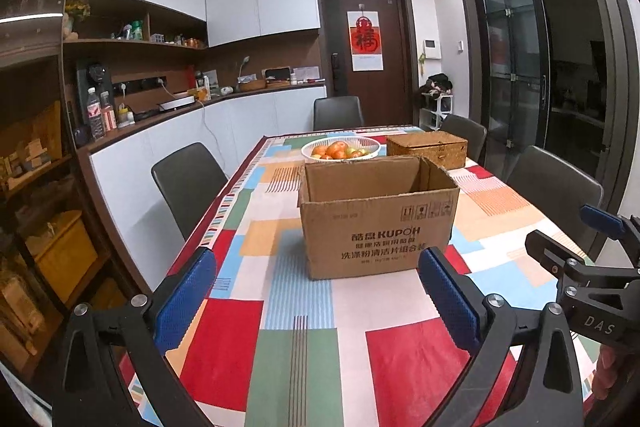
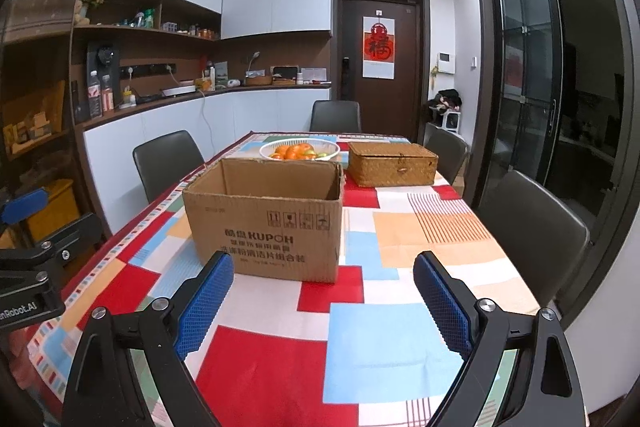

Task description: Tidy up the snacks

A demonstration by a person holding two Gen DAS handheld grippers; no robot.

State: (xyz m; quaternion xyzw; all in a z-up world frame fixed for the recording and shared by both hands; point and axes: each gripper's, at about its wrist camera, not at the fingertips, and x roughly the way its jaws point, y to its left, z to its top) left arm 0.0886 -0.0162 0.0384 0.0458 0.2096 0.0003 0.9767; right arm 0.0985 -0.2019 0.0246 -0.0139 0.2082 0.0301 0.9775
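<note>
Left claw (image 1: 318,301), seen along its own fingers: the two blue-padded fingers (image 1: 186,299) stand spread wide with nothing between them, held above the patchwork tablecloth (image 1: 304,347); right claw (image 2: 324,301), likewise spread wide and holding nothing, its blue pads (image 2: 206,303) apart over red and pale-blue squares of the same cloth. Each claw appears at the other's edge of view: the right claw (image 1: 592,255) to the right of the left one, the left claw (image 2: 36,243) to the left of the right one.

Straight ahead of both claws, near but apart from the fingertips, an open cardboard box (image 1: 378,215) (image 2: 266,217) stands upright on the table, flaps folded away, printed side facing the claws; its interior floor is hidden by the near wall, so its contents cannot be told.

Beyond the box, a white fruit basket (image 1: 340,148) (image 2: 299,149) holding orange and green fruit; just right of it, a closed woven box (image 1: 427,147) (image 2: 393,163).

Outermost: grey chairs (image 1: 186,183) (image 2: 534,223) around the table; a counter with bottles (image 1: 96,113) far left; a dark door with a red hanging (image 1: 365,41) at the far end.
</note>
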